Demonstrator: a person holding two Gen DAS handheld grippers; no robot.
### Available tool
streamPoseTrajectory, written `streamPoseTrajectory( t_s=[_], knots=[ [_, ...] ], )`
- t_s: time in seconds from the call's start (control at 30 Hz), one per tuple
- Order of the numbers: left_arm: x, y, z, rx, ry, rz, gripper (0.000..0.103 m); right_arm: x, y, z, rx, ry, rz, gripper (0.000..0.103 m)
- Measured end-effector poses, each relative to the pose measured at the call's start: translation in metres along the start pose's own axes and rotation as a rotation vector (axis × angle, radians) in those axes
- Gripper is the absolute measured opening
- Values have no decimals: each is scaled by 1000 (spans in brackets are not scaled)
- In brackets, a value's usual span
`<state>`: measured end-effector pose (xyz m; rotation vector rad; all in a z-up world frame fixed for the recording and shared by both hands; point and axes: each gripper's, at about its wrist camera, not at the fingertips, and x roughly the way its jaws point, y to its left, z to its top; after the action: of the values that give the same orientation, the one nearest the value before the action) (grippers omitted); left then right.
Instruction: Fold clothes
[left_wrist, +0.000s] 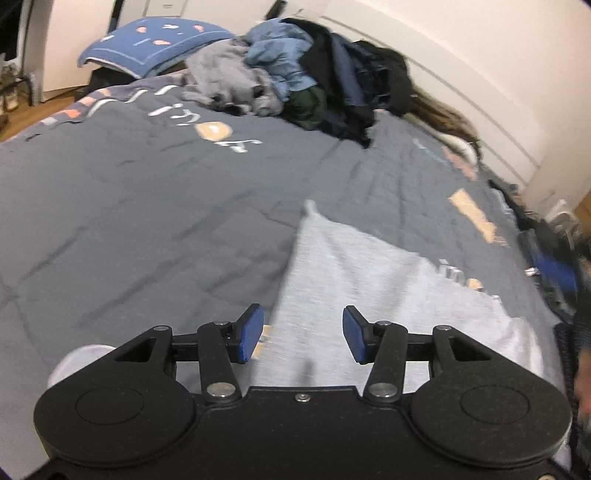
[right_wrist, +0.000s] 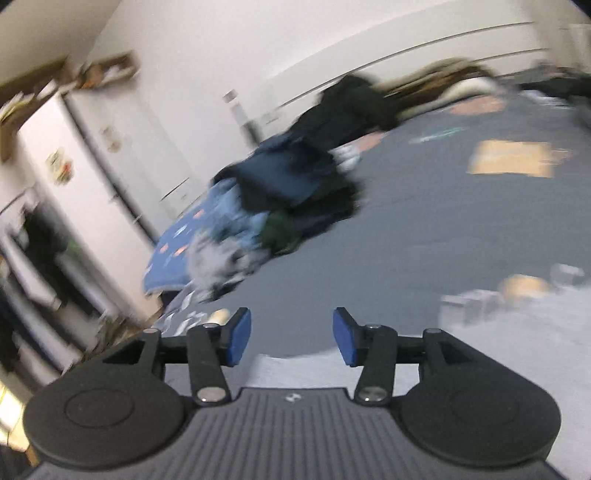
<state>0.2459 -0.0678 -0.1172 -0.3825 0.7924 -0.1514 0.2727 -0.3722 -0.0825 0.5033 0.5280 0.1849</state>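
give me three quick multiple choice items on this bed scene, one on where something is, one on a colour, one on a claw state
1. Where is the pile of unfolded clothes?
A. at the far end of the bed, beside the blue pillow
B. on the floor
C. between the left claw's pads

2. What colour is the garment spread flat in front of the left claw?
A. red
B. light grey
C. black

3. How does the right claw stand?
A. shut on a sock
B. shut on nothing
C. open, nothing between its pads

Key: 1 A, the heap lies by the pillow; 2 B, pale grey cloth on the dark bedspread; 3 C, a clear gap between the blue pads.
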Motion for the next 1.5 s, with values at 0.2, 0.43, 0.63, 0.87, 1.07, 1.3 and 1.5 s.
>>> streamPoseTrajectory(
  t_s=[0.2,0.43,0.63,0.87,1.07,1.3,1.5],
  knots=[
    [3,-36,-27,58,21,-116,51,-87,-86,-51,156,-21,-161,49],
    [6,-62,-65,184,39,-105,52,-132,-123,-108,164,18,-260,49],
    [0,-52,-73,83,22,-138,52,-127,-137,-111,123,12,-287,49],
    [13,-57,-81,132,66,-100,53,-111,-146,-118,120,80,-286,49],
    [32,-40,-81,54,138,-58,53,-121,-177,-121,166,73,-397,49],
    [13,-17,-72,-8,60,10,53,-145,-209,-118,228,19,-456,49],
    [-5,-19,-75,-72,59,-115,53,-166,-190,-110,237,-73,-415,49]
  ],
)
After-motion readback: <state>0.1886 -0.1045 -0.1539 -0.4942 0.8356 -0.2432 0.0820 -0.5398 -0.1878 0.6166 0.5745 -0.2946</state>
